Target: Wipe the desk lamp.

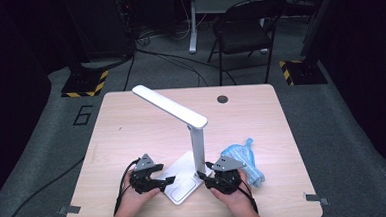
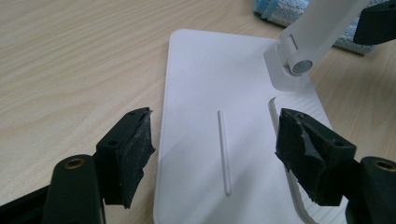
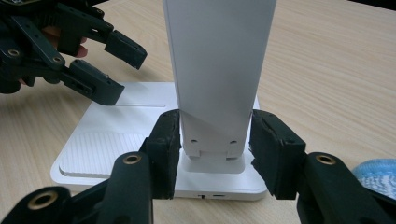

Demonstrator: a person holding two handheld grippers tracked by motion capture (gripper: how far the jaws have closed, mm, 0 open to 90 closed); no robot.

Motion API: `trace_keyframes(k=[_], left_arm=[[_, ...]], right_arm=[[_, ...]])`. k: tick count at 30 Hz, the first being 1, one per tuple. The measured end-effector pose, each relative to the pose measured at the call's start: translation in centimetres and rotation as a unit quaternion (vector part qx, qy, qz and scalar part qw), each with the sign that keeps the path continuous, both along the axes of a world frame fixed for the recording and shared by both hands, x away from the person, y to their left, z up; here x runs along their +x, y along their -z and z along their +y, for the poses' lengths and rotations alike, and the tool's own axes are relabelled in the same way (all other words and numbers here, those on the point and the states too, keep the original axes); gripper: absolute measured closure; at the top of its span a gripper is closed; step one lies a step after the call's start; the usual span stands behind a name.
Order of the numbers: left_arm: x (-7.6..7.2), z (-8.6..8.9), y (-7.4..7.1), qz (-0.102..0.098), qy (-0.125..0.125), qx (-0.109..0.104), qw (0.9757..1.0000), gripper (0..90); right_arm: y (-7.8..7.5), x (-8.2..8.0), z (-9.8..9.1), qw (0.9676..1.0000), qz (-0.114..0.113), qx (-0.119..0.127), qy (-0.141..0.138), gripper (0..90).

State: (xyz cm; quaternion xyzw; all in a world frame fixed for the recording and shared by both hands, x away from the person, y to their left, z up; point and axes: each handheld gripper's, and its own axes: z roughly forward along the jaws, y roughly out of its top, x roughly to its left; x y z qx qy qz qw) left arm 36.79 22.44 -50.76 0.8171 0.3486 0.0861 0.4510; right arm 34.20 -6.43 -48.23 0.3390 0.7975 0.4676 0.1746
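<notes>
Lamp (image 1: 181, 120), white smooth plastic, stands near your table edge, its flat upright post between your right gripper (image 3: 215, 140) jaws; the left pad looks pressed on it, the right one sits just beside, so I cannot tell if you grip it. Your left gripper (image 2: 215, 154) hovers spread over the flat base (image 2: 210, 93). Behind lies a blue cloth (image 1: 243, 158).

Light wooden table (image 1: 131, 121) with rounded corners, dark round grommet hole (image 1: 222, 99) near far edge. Crumpled light blue striped cloth (image 1: 246, 158) on near right part. Behind table: black folding chair (image 1: 247, 28), grey carpet floor (image 1: 342, 130), black-yellow striped stand bases (image 1: 84, 84).
</notes>
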Motion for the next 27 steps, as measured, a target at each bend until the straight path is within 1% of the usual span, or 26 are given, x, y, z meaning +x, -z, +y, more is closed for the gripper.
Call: trace_keyframes(k=[1,2,3,4,5,6,7,8,9,11,12,13,14,15,17,19,20,21,22,23,24,25,26,27], left_arm=[[0.0,0.0,0.0,0.001,0.001,0.002,1.0000,26.9],[0.0,-0.1,0.0,0.001,0.000,0.003,1.0000,26.9],[0.0,-0.2,0.1,0.002,-0.007,-0.002,1.0000,26.9],[0.0,-0.2,0.1,0.002,-0.007,-0.002,1.0000,26.8],[0.0,-0.2,0.1,0.002,-0.005,-0.001,1.0000,26.8],[0.0,-0.2,0.2,0.003,-0.007,-0.004,1.0000,26.6],[0.0,-0.2,0.2,0.006,-0.008,-0.005,0.9999,26.1],[-0.1,-0.3,0.4,0.005,-0.012,-0.007,0.9999,25.8],[0.0,-0.4,0.5,0.003,-0.014,-0.005,0.9999,25.8],[-0.1,-0.5,0.5,0.010,-0.010,0.000,0.9999,25.7],[-0.1,-0.5,0.5,0.010,-0.010,0.000,0.9999,25.8],[-0.1,-0.5,0.5,0.010,-0.008,0.000,0.9999,25.8],[-0.1,-0.5,0.5,0.009,-0.009,0.001,0.9999,25.7],[-0.1,-0.5,0.5,0.009,-0.011,0.001,0.9999,25.7],[-0.1,-0.5,0.6,0.007,-0.016,0.003,0.9998,25.6],[-0.1,-0.3,0.6,0.006,-0.020,0.003,0.9998,25.1],[0.0,-0.3,0.6,0.009,-0.020,0.002,0.9998,25.1],[0.0,-0.3,0.7,0.009,-0.021,0.001,0.9997,24.8],[-0.1,-0.4,0.8,0.007,-0.026,0.000,0.9996,24.7],[-0.1,-0.3,0.8,0.015,-0.024,0.001,0.9996,24.6],[0.0,-0.4,0.9,0.015,-0.020,0.003,0.9997,24.4],[0.0,-0.5,1.0,0.009,-0.022,0.003,0.9997,24.4],[-0.1,-0.4,0.9,0.012,-0.018,0.007,0.9998,24.3],[-0.1,-0.5,1.0,0.008,-0.022,0.006,0.9997,24.1]], right_arm=[[0.0,0.0,0.0,1.0000,0.000,0.000,0.000,53.3],[0.0,0.1,0.0,1.0000,0.000,-0.001,0.000,56.1],[0.1,0.4,-0.1,1.0000,-0.003,-0.004,0.001,59.7],[0.1,0.4,-0.1,1.0000,-0.003,-0.004,0.001,59.7],[0.1,0.5,-0.1,1.0000,0.007,0.000,0.002,59.6],[0.2,0.6,-0.1,0.9999,0.011,0.004,0.003,59.5],[0.2,0.7,-0.1,0.9999,0.011,0.006,0.005,59.5],[0.2,0.9,-0.1,0.9999,0.010,0.001,0.005,59.5],[0.3,1.0,0.0,0.9999,0.010,0.003,0.004,59.5],[0.4,1.6,0.2,0.9999,0.010,0.001,0.009,59.2],[0.4,1.6,0.2,0.9999,0.010,0.001,0.009,59.2],[0.4,1.8,0.2,0.9999,0.011,-0.005,0.007,59.0],[0.6,2.0,0.3,0.9998,0.014,-0.002,0.014,58.8],[0.6,2.2,0.3,0.9998,0.013,-0.008,0.015,58.5],[0.8,2.5,0.3,0.9997,0.018,-0.004,0.018,57.4],[0.7,2.4,0.2,0.9997,0.018,0.000,0.018,55.9],[0.7,2.4,0.2,0.9997,0.018,0.000,0.018,55.9],[0.7,2.3,0.2,0.9997,0.019,0.006,0.016,55.5],[0.6,2.2,0.1,0.9998,0.015,0.005,0.016,55.0],[0.5,2.1,0.1,0.9998,0.017,0.004,0.011,54.4],[0.5,1.9,0.1,0.9998,0.018,0.008,0.010,53.8],[0.5,1.9,0.1,0.9998,0.018,0.008,0.010,53.8],[0.5,1.8,0.1,0.9998,0.018,0.008,0.007,53.8],[0.5,1.5,0.1,0.9997,0.021,0.013,0.001,53.4]])
